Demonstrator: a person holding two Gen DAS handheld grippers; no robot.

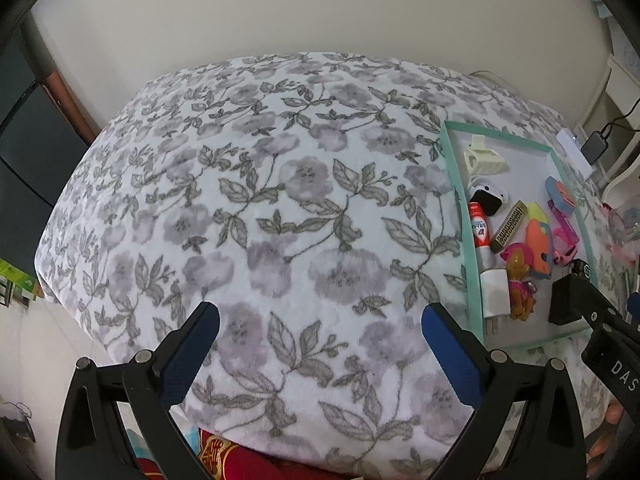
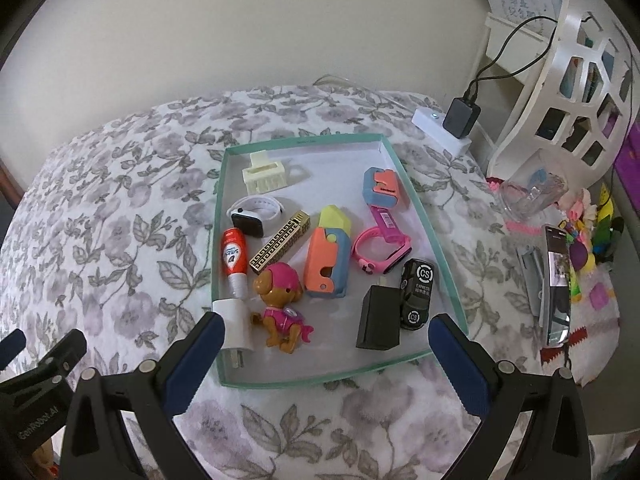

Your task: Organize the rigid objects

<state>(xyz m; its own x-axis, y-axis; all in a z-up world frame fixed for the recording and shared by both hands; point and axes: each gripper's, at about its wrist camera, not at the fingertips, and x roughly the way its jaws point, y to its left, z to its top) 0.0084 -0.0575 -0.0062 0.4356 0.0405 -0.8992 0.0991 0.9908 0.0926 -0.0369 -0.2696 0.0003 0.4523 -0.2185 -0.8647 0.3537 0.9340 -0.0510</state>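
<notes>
A shallow green-rimmed tray [image 2: 420,208] lies on the floral blanket and holds several small objects: a cream hair claw [image 2: 265,176], a white smartwatch [image 2: 256,216], a red tube [image 2: 233,258], a gold patterned lighter [image 2: 280,246], a pink toy dog [image 2: 280,304], a white charger [image 2: 236,324], a black charger [image 2: 379,320], a black toy car [image 2: 416,294], a pink watch [image 2: 380,254] and an orange-blue toy [image 2: 326,258]. My right gripper [image 2: 324,334] is open and empty over the tray's near edge. My left gripper [image 1: 320,326] is open and empty over bare blanket, left of the tray [image 1: 454,184].
A white power strip with a black adapter [image 2: 460,118] sits beyond the tray. To the right stand a white lattice basket [image 2: 576,92], a clear container [image 2: 532,192], a phone [image 2: 558,284] and small colourful toys [image 2: 592,240]. The floral blanket [image 1: 260,220] spreads left.
</notes>
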